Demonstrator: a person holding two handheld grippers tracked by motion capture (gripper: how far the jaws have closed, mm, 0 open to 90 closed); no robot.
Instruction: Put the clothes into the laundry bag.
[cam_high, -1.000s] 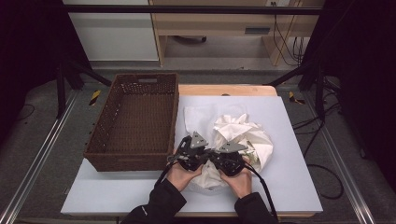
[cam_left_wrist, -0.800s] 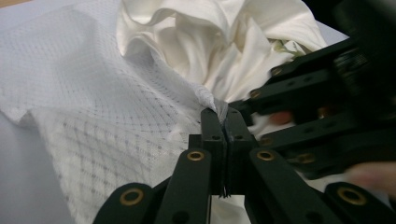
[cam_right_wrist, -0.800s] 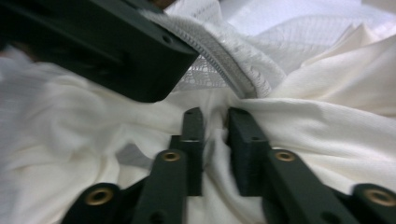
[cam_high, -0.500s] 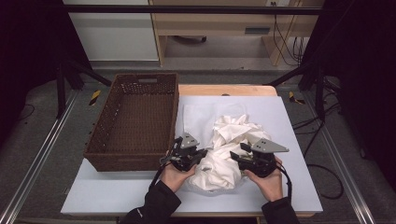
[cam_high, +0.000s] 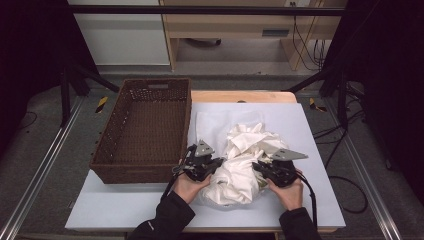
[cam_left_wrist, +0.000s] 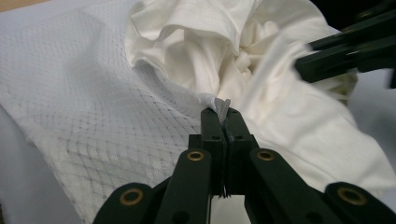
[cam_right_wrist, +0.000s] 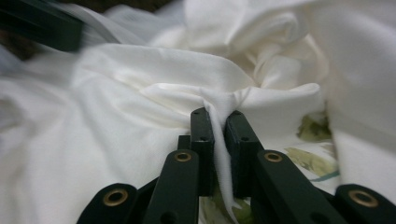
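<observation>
Other claw (cam_left_wrist: 345, 51) blurred at left gripper view's edge; green print (cam_right_wrist: 313, 140) on white cloth (cam_right_wrist: 140, 84) part-hidden by folds.

We've got a white table top (cam_high: 310, 200) sitting on a wooden desk (cam_high: 240, 96), whose far edge peeks out behind it. Past that far edge we see a light wood cabinet (cam_high: 225, 30) with cables (cam_high: 300, 45) hanging at its right, and a white panel (cam_high: 120, 35) to its left. The floor (cam_high: 45, 150) is grey, with metal rails (cam_high: 35, 175) running along both sides. Black curtains (cam_high: 30, 50) close off left and right, pretty dim overall.
</observation>
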